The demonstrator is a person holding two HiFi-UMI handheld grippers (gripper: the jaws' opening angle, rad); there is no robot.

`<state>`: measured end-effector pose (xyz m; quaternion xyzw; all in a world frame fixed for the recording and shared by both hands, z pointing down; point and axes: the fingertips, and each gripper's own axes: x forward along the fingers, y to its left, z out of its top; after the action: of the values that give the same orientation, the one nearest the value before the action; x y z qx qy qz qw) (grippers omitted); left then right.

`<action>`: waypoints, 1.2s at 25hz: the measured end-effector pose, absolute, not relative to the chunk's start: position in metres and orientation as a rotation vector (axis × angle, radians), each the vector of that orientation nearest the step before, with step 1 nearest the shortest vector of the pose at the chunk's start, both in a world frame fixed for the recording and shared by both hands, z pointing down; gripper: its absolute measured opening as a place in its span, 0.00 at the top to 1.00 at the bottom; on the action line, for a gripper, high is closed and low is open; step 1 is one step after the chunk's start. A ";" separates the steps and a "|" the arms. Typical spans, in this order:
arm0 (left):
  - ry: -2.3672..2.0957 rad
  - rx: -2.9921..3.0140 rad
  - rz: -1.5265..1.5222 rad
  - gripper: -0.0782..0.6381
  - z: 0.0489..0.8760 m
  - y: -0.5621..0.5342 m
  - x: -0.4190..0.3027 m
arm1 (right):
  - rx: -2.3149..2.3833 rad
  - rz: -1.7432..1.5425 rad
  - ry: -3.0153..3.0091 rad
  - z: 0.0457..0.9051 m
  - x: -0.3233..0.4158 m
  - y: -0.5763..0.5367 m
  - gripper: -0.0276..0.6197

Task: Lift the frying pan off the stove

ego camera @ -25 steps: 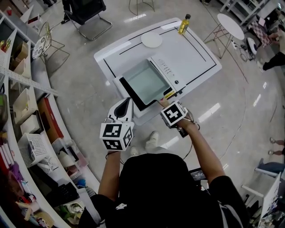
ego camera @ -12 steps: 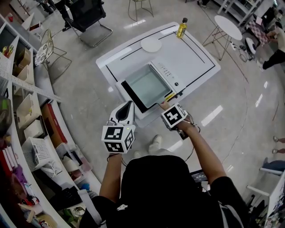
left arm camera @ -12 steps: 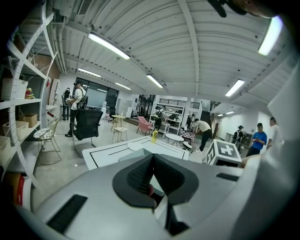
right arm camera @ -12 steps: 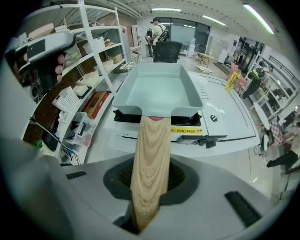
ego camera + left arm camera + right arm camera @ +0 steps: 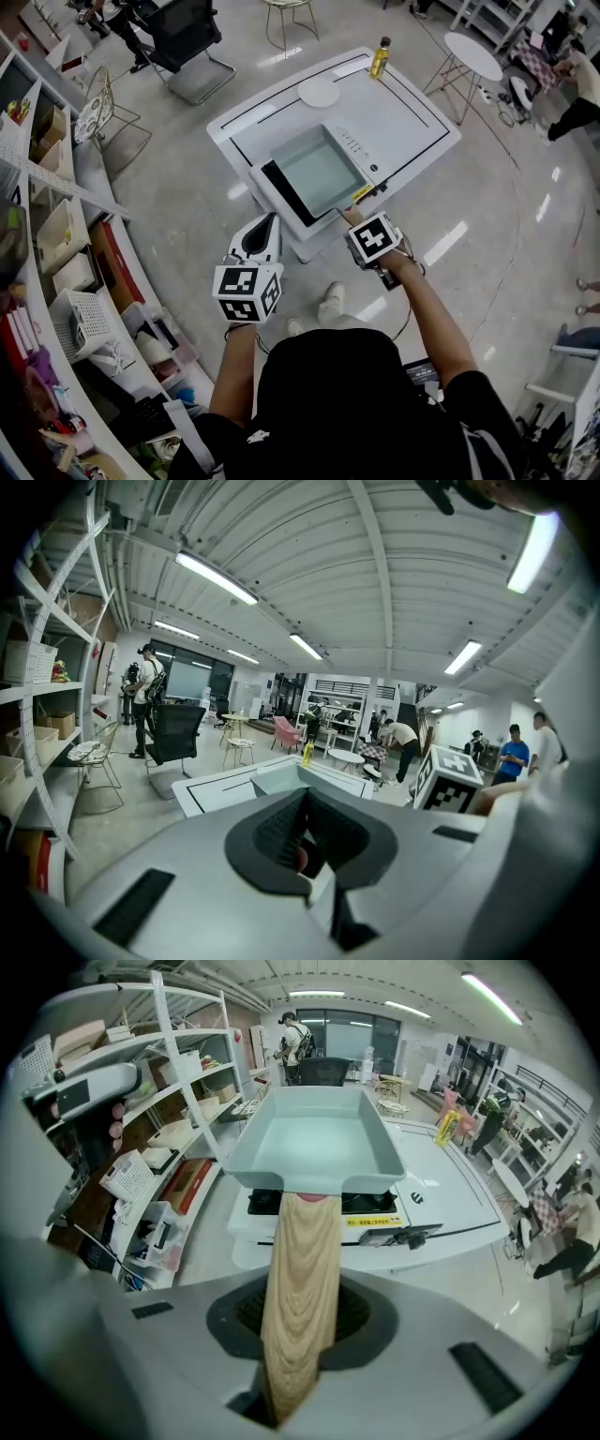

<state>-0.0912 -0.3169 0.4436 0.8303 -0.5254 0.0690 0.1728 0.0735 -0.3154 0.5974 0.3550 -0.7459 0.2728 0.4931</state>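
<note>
- The right gripper [image 5: 352, 219] was clamped on the wooden handle [image 5: 302, 1288] of the frying pan [image 5: 319, 169].
- In the right gripper view, the handle ran straight out from between the two jaws. They were squeezed against its sides.
- The pan was pale green and square, with nothing in it.
- The pan was over the stove [image 5: 279, 193], at the near edge of the white table [image 5: 412, 112].
- A strip of the stove's black top showed past the pan's left side and near side.
- The pan looked a little bit up in the air, but I could not tell for sure if it touched the stove.
- The left gripper [image 5: 262, 234] was over the floor, in front of the table and to the left of the right gripper.
- The left jaws were together with nothing between them. They were well apart from the pan.
- A yellow bottle [image 5: 380, 56] stood at the far edge of the table.
- A round white plate [image 5: 319, 91] lay on the table, past the stove.
</note>
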 end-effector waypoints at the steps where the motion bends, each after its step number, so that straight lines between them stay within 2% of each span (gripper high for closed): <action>1: -1.490 2.360 0.196 0.88 0.443 -0.313 -0.093 | 0.867 0.665 -1.818 0.594 0.071 -0.312 0.86; 30: -1.457 2.466 0.162 0.88 0.422 -0.195 -0.151 | 1.013 0.596 -1.903 0.538 0.004 -0.207 0.86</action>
<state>-0.1512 -0.1949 0.4218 0.8516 -0.5033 0.0559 0.1358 0.0044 -0.2070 0.5378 0.4074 -0.7652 0.2397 0.4371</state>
